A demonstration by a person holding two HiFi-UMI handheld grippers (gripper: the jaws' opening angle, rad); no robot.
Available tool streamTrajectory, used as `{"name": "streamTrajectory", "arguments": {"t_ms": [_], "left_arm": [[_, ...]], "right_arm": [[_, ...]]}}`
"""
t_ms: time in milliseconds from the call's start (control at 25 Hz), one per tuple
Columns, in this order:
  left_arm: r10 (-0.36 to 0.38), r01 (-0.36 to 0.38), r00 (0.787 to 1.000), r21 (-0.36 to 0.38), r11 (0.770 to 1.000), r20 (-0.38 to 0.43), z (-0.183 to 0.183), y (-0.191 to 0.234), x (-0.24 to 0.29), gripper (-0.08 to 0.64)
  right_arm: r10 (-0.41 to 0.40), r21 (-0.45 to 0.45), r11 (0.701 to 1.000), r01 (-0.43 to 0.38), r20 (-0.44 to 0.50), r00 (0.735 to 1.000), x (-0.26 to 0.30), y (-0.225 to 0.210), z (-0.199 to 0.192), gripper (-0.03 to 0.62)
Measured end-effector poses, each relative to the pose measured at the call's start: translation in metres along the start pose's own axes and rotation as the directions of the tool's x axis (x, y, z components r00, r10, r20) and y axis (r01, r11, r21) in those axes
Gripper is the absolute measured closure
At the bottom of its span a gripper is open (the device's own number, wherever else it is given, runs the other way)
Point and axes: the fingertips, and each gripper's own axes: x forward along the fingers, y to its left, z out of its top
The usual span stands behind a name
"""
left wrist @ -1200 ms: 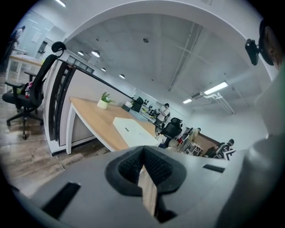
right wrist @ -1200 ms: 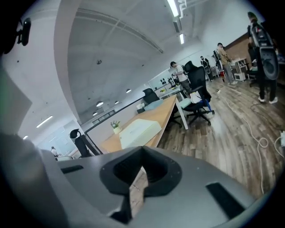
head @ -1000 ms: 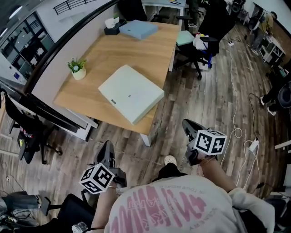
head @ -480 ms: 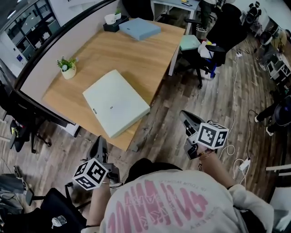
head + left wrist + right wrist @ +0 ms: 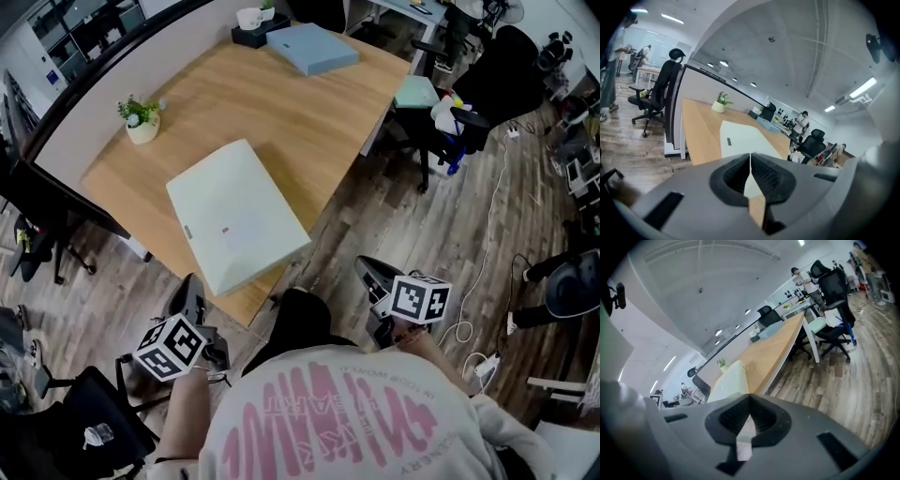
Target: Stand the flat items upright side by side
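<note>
My left gripper point(image 5: 750, 165) had its jaws pressed fully together with nothing between them. My right gripper point(image 5: 749, 414) was the same, closed and empty. In the head view both hung low over the wood floor point(image 5: 394, 216), short of the desk point(image 5: 319, 122), one on each side of the person's body, jaws pointing toward the desk. The green box point(image 5: 236, 217) lay flat on the near end of the desk, close to the near edge and just ahead of the left gripper. The blue box point(image 5: 312, 48) lay flat at the far end, well apart from the green box, next to a dark tray point(image 5: 255, 36). A plant point(image 5: 141, 118) stood near the desk's left edge by the partition. Both grippers were clear of the boxes.
</note>
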Motion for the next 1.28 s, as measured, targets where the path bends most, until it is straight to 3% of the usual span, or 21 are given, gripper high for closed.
{"name": "streamTrajectory", "arguments": {"t_ms": [160,280,480,680,800,960,1120,1200,1280], "left_arm": [[0.060,-0.058,0.998,-0.073,0.996,0.031,0.002,0.015,0.027,0.520],[0.080,-0.075,0.996,-0.109,0.991,0.039,0.012,0.027,0.048,0.484],[0.115,-0.112,0.993,-0.181,0.977,0.009,0.031,0.049,0.079,0.393],[0.143,-0.158,0.986,-0.198,0.967,-0.090,0.038,0.067,0.123,0.267],[0.145,-0.177,0.977,-0.212,0.961,-0.157,0.032,0.076,0.138,0.229],[0.129,-0.178,0.969,-0.232,0.956,-0.212,0.023,0.081,0.151,0.167],[0.130,-0.180,0.971,-0.257,0.950,-0.202,0.020,0.079,0.154,0.151],[0.119,-0.167,0.977,-0.281,0.945,-0.179,0.020,0.075,0.156,0.171],[0.108,-0.153,0.981,-0.307,0.939,-0.160,0.020,0.067,0.159,0.239]], "right_arm": [[0.008,-0.045,0.999,-0.013,-0.109,0.994,0.049,-0.014,0.015,0.594],[0.085,-0.022,0.996,-0.089,-0.137,0.987,0.094,-0.002,0.044,0.590],[0.223,0.044,0.975,-0.218,-0.187,0.957,0.159,0.028,0.091,0.506],[0.327,0.109,0.945,-0.309,-0.332,0.885,0.218,0.046,0.100,0.339],[0.371,0.145,0.928,-0.342,-0.400,0.838,0.242,0.061,0.087,0.240],[0.338,0.075,0.933,-0.352,-0.515,0.787,0.266,0.073,0.064,0.094],[0.267,-0.054,0.927,-0.371,-0.600,0.754,0.278,0.077,0.055,0.095],[0.229,-0.111,0.913,-0.391,-0.654,0.721,0.280,0.077,0.051,0.101],[0.216,-0.140,0.896,-0.421,-0.692,0.689,0.284,0.080,0.048,0.101]]}}
